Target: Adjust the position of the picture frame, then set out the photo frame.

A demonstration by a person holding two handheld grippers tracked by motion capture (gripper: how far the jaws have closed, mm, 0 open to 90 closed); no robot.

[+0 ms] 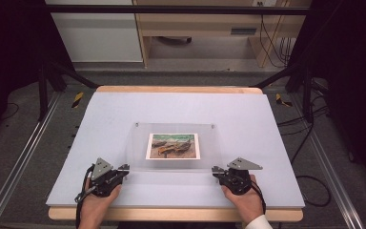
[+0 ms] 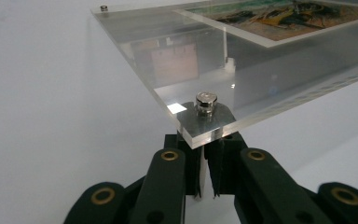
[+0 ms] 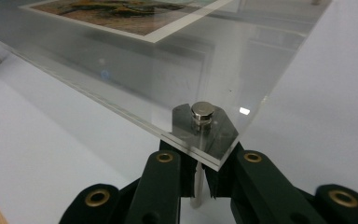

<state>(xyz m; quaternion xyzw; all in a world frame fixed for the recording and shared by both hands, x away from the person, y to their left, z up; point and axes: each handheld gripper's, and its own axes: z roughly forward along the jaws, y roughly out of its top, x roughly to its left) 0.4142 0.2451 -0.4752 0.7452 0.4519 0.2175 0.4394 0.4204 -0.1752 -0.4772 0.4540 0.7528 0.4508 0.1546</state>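
Both claws (image 1: 124,168) (image 1: 216,170) narrow beneath acrylic frame (image 1: 171,162) corners; their views show steel studs (image 2: 206,101)

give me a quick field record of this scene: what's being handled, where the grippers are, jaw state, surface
item: clear acrylic frame with a painted print inside
fasteners: metal studs at its corners, one at the near left corner, one at the near right corner
left gripper: at the near left corner, jaws closed on a thin post under that corner
right gripper: at the near right corner, jaws closed on a post there too
frame pose: near edge looks raised off the surface; far edge contact unclear
surface: pale mat over a wooden table
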